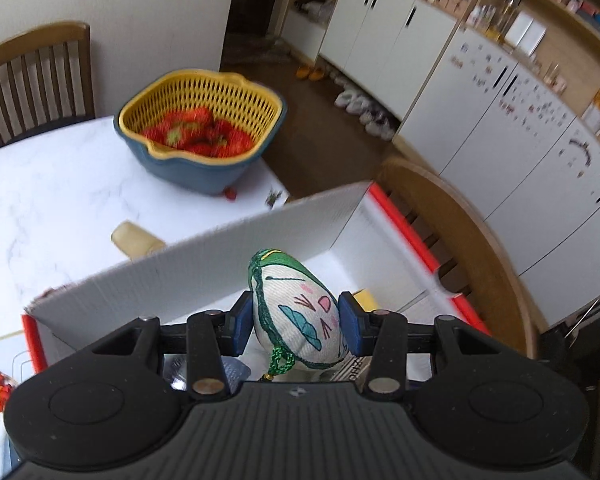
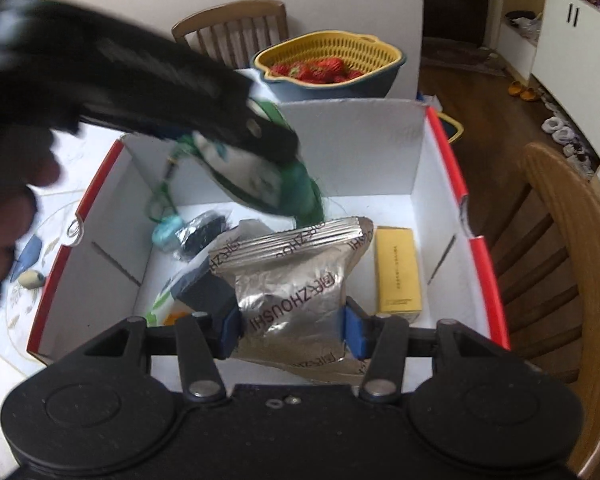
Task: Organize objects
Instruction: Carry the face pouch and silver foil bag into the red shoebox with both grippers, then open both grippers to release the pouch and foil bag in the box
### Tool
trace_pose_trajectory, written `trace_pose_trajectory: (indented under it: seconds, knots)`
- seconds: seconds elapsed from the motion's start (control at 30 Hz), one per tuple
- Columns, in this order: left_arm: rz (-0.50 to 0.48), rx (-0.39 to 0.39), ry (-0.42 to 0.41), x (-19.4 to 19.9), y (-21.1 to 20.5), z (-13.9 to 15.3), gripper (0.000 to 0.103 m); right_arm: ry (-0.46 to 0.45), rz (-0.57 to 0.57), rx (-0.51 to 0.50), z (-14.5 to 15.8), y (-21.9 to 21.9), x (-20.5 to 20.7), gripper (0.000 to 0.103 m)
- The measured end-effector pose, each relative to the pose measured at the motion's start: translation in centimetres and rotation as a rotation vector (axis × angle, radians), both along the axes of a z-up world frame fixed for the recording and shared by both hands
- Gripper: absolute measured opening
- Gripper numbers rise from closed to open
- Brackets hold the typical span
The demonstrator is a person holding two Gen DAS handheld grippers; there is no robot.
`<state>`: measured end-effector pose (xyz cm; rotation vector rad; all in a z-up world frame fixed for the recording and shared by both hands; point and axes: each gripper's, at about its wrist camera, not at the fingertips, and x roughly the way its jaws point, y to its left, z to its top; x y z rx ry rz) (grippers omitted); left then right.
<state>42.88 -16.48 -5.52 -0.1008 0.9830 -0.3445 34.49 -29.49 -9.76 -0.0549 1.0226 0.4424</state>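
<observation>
The left gripper point(image 1: 296, 326) had its blue fingers point(image 1: 240, 324) partly closed against both sides of a white embroidered sachet point(image 1: 300, 312) with green trim and a green cord; in the right wrist view this gripper point(image 2: 236, 136) was badly blurred, so the sachet point(image 2: 260, 176) read only as a white and green smear hanging over the open box point(image 2: 440, 148). The box, white inside with red edges, stood on the marble worktop point(image 1: 40, 200), and its raised flap point(image 1: 220, 256) hid most of the interior from the left wrist camera. The right gripper point(image 2: 294, 326) held a silver foil pouch point(image 2: 296, 276) between its fingers point(image 2: 356, 330), partly closed on the pouch's lower half, just above the box floor; whether the pouch's bottom touched the floor could not be told, since the gripper body cut it off. Inside the box lay a yellow carton point(image 2: 398, 272) at the right, a dark item in clear wrapping point(image 2: 204, 232) and a teal object point(image 2: 166, 234) too blurred to identify, plus a partly hidden packet beneath the left-hand finger. Behind the box sat a yellow colander in a blue bowl point(image 1: 204, 128) holding strawberries point(image 1: 196, 136). A blurred hand point(image 2: 8, 208) filled the left edge of the right wrist view. A small tan object point(image 1: 136, 238) lay on the worktop, half hidden by the flap.
</observation>
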Motion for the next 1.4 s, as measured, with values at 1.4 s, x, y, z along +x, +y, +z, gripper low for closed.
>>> trace_pose_trajectory:
  seconds: [1.4]
  knots:
    - [0.028, 0.074, 0.077, -1.5, 3.0, -2.7, 0.065, -0.063, -0.044, 0.031, 1.9, -2.1, -2.0, 0.071]
